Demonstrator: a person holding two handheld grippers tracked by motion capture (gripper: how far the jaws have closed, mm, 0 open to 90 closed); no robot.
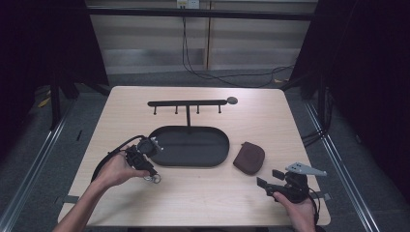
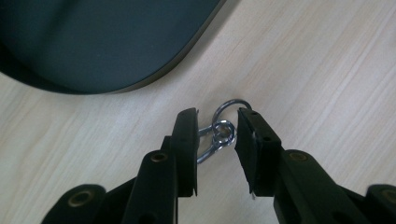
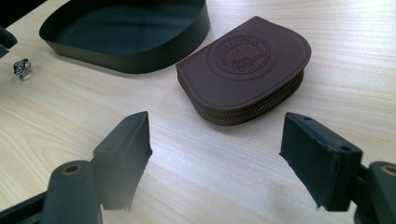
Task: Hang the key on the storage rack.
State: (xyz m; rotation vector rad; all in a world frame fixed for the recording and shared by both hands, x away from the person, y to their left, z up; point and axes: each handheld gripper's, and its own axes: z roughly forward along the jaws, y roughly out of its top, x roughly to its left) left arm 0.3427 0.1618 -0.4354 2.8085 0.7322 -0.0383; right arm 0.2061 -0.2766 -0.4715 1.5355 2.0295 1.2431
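Pale wood-grain counter (image 1: 203, 193), high view: black oval tray (image 1: 193, 146) at centre, with a black hook rack (image 1: 187, 103) standing at its far side. Brown zip pouch (image 1: 249, 157) lies just right of the tray. Left claw (image 1: 153, 175) sits near the tray's left end, tipped down over a small metal key ring (image 1: 156, 179) on the counter. Right claw (image 1: 265, 178) rests at the near right, close to the pouch but apart from it.

Left gripper view: the key ring (image 2: 223, 133) lies flat on the counter between the two black pads, just near of the tray's rim (image 2: 187, 60). Jaws stand partly open, one either side of the ring, a gap visible at each; nothing gripped.

Right gripper view: jaws spread wide and empty above bare counter. Pouch (image 3: 245, 70) lies beyond them, embossed face up, zip edge toward the claw. Tray (image 3: 126, 51) at far left; key ring (image 3: 21, 66) at the left edge.
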